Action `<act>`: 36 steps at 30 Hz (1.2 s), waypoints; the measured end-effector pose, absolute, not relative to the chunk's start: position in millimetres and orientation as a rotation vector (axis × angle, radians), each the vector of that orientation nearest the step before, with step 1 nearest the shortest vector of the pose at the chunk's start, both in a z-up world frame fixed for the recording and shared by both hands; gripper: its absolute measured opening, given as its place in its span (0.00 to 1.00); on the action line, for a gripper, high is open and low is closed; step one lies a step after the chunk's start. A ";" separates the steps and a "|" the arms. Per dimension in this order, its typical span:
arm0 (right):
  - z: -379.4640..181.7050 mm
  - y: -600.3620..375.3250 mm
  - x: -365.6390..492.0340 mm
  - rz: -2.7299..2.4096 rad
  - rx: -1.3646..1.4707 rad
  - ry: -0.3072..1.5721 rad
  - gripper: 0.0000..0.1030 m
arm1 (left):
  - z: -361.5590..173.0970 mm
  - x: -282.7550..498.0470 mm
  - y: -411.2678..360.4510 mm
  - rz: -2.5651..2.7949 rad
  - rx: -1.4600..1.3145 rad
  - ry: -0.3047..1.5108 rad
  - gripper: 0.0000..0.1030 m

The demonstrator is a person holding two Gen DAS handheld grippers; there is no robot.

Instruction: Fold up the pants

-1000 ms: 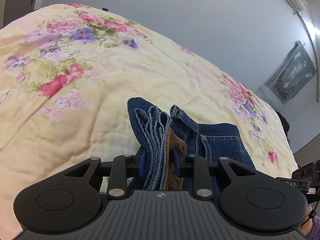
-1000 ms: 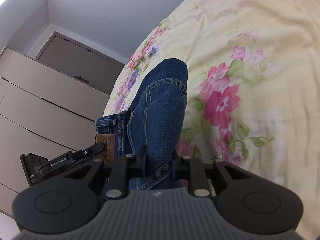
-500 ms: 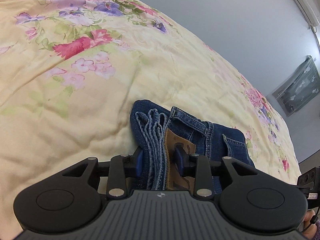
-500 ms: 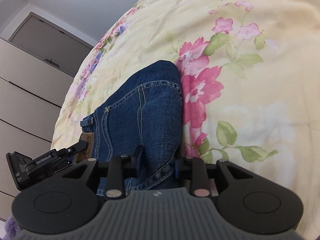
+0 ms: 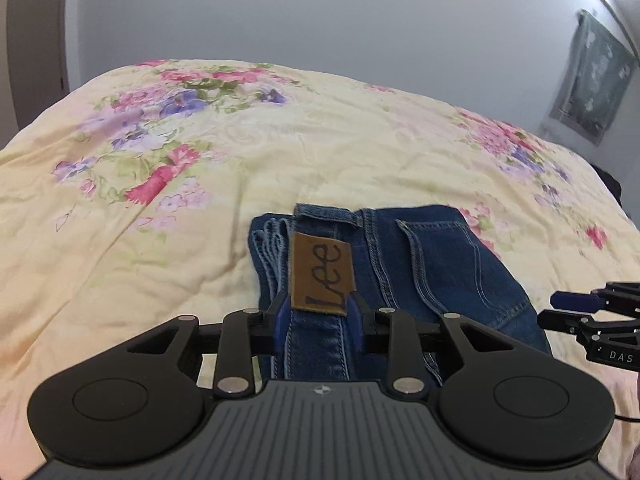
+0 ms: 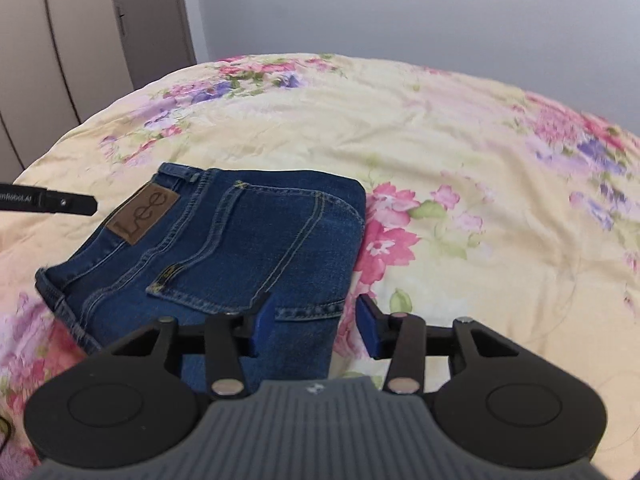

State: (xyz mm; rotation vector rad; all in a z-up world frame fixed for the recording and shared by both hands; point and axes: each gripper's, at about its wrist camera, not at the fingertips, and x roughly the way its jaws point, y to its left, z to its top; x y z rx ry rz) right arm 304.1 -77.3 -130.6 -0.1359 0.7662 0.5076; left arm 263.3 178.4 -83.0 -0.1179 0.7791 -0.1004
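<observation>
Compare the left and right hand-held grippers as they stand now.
The left hand-held gripper straddles the jeans' waistband by the Lee patch; the right hand-held gripper stands over their opposite edge. The right one's jaws stand wider apart than the left's. Both are open and have blue pads.

A bed covered with a pale yellow floral quilt carries everything; folded blue jeans lie flat directly on it, leather patch facing up.
</observation>
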 end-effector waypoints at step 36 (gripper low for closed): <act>-7.4 -105.8 146.6 0.543 -0.030 0.508 0.63 | 82.8 124.8 170.9 0.056 0.071 0.603 0.46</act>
